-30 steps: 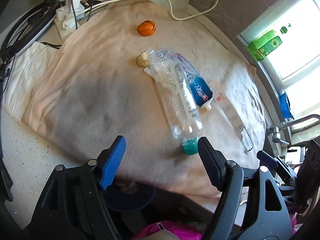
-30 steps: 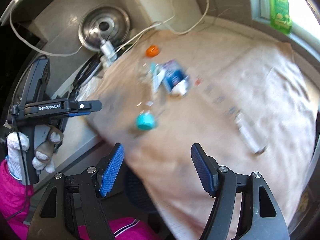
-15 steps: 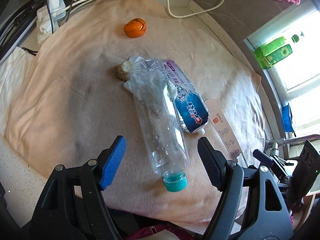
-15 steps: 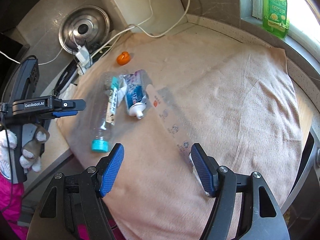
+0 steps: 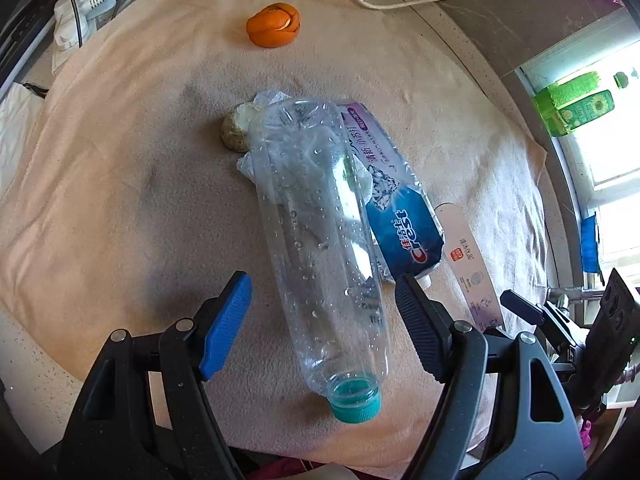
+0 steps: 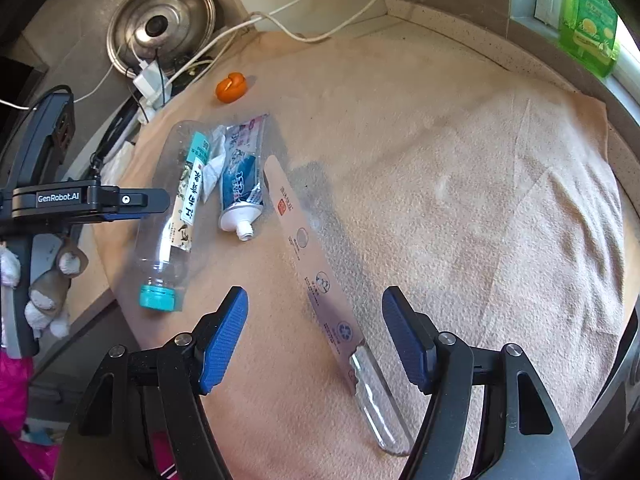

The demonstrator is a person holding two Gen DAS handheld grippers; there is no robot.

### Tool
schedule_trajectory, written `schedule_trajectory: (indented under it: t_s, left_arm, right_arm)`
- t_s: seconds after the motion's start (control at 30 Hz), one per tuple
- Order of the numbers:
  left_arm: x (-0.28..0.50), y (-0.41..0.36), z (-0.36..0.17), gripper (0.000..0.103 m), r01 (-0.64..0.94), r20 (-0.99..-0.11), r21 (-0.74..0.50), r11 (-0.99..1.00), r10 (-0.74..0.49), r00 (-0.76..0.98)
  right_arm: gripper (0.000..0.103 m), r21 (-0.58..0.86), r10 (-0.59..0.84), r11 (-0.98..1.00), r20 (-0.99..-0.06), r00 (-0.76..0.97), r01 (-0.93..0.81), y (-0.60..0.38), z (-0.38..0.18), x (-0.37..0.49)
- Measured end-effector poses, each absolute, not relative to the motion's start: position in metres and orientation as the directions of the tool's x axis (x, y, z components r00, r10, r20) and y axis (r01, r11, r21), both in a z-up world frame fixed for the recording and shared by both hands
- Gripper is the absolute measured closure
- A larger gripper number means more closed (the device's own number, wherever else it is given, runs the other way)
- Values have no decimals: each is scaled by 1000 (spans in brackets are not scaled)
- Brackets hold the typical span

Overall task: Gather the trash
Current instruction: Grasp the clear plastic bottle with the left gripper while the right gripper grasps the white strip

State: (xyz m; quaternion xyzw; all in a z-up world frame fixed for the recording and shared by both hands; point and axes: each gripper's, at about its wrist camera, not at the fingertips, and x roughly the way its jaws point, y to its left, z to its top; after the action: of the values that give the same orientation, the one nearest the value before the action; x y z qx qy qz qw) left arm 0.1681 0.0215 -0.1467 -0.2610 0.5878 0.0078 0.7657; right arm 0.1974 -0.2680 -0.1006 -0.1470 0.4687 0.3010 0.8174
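A clear plastic bottle (image 5: 316, 240) with a teal cap (image 5: 354, 398) lies on a peach towel (image 5: 120, 200). My left gripper (image 5: 322, 284) is open and straddles the bottle's lower half, its pads apart from it. Beside the bottle lie a blue toothpaste tube (image 5: 396, 220), crumpled tissue (image 5: 268, 98), a brownish lump (image 5: 236, 132) and orange peel (image 5: 273, 25). My right gripper (image 6: 316, 294) is open over a long flat wrapper (image 6: 320, 280), pads not touching it. The right wrist view also shows the bottle (image 6: 176, 208), the tube (image 6: 242, 184) and the peel (image 6: 231, 87).
A power strip with cables (image 5: 80, 0) sits at the towel's far left, near a steel pot lid (image 6: 160, 28). A white cord (image 6: 320, 36) runs along the back. Green bottles (image 6: 588, 20) stand on the window sill. A gloved hand (image 6: 48, 292) holds the left gripper by the counter's edge.
Both grippers have moved forward and lower over the towel. The bottle now lies between the left fingers and the wrapper between the right fingers. Both openings are unchanged.
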Motion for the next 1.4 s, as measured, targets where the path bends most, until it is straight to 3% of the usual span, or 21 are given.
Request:
schedule_trajectory:
  t_s: [0.37,0.43,0.53,0.77,0.93,1.1,1.4]
  left_arm:
    - [178,14,-155,27,-309,-906,-392,867,-307,290]
    - [180,13,-156,34,-303,-907,-391,869,-307,289]
    - [181,14,-158,42,-303,-908,-392,869,-311,282]
    - [179,14,-156,43,-292,-904,-392,872,-306,299]
    - [174,14,-149,43,-270,-899,-393,879,-305,316]
    - [165,15,-138,44,-247,-891,-393,886,-300,341]
    - [141,28,-120,44,-239,-868,-419,876,-309,388]
  right_arm:
    - [34,-6,318,752,-872,371,-659,-253,-109,201]
    - [36,-21,308,746,-875,373,-665,-250,-111,201]
    - [43,-42,293,736,-880,375,-675,-247,-113,200]
    - [63,-83,263,727,-883,388,-682,-243,-117,197]
    - [87,-98,252,741,-877,410,-664,-246,-115,197]
    - [93,-68,276,757,-868,413,-650,-250,-110,193]
    - [93,-48,310,780,-836,452,-624,-250,-101,173]
